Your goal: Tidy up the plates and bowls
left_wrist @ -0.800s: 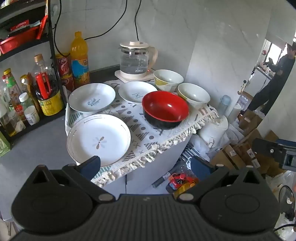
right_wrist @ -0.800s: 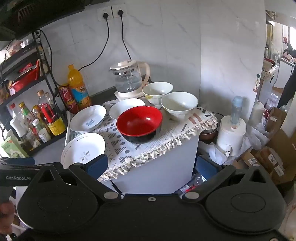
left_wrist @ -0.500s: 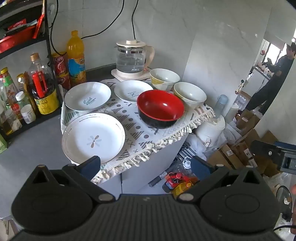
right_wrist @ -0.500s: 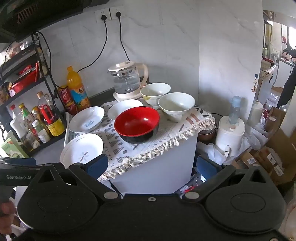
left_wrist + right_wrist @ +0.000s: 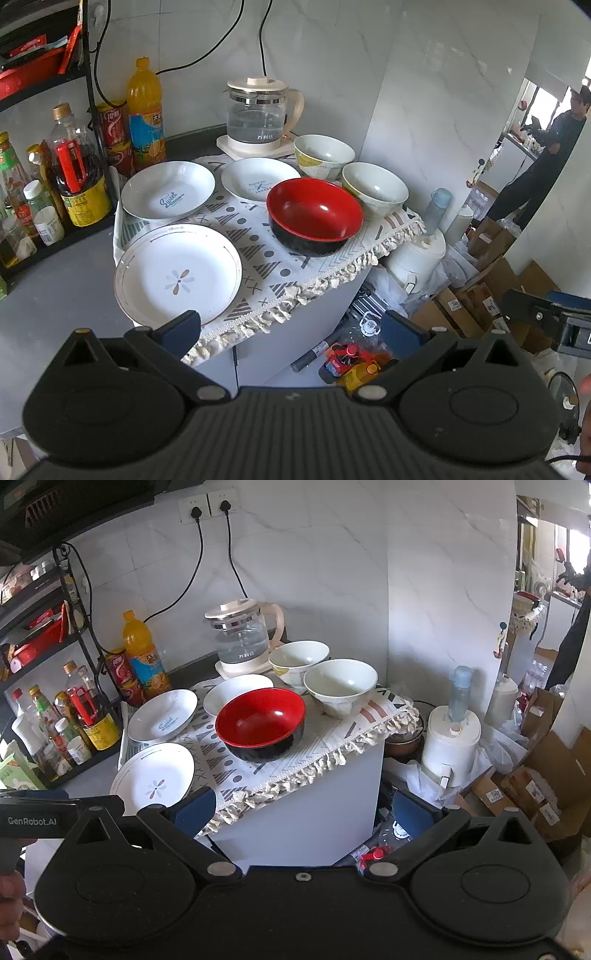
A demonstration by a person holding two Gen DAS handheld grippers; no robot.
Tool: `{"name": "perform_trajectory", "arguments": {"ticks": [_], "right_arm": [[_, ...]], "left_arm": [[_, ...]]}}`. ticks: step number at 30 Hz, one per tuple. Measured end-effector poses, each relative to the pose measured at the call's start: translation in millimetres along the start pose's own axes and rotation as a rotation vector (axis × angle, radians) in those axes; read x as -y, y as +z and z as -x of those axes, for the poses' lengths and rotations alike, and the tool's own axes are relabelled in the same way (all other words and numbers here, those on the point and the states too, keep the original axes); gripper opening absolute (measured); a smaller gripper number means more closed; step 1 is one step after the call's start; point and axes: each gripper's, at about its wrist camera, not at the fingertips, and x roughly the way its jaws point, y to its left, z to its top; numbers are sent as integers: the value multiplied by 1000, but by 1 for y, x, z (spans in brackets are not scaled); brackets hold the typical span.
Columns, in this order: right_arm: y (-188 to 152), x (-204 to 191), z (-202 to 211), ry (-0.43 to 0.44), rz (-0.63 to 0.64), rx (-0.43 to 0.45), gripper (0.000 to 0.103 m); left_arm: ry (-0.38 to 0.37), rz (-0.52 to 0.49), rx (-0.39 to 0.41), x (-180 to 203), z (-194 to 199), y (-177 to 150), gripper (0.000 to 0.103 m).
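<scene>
Plates number three, bowls three, all unstacked.

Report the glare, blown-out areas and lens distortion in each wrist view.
Left wrist view: daylight blows out the doorway at far right; soft highlight inside the red bowl; fisheye bends the wall lines. Right wrist view: window at top right overexposed; glare spot in the red bowl; black shelf rack bows; dishes sharp.

Place: a home kitchen
Signs: glass kettle plugged into tiled wall, rack of sauce bottles, plates and bowls on a cloth-covered surface
Surroundings: cardboard boxes on floor
</scene>
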Motion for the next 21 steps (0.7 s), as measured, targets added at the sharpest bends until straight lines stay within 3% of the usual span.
{"name": "perform_trajectory", "arguments": {"ticks": [21], "right_arm": [[-5, 5, 0, -19, 0, -8, 103]], "left_arm": [[2, 9, 4, 0, 3, -2, 103]]}}
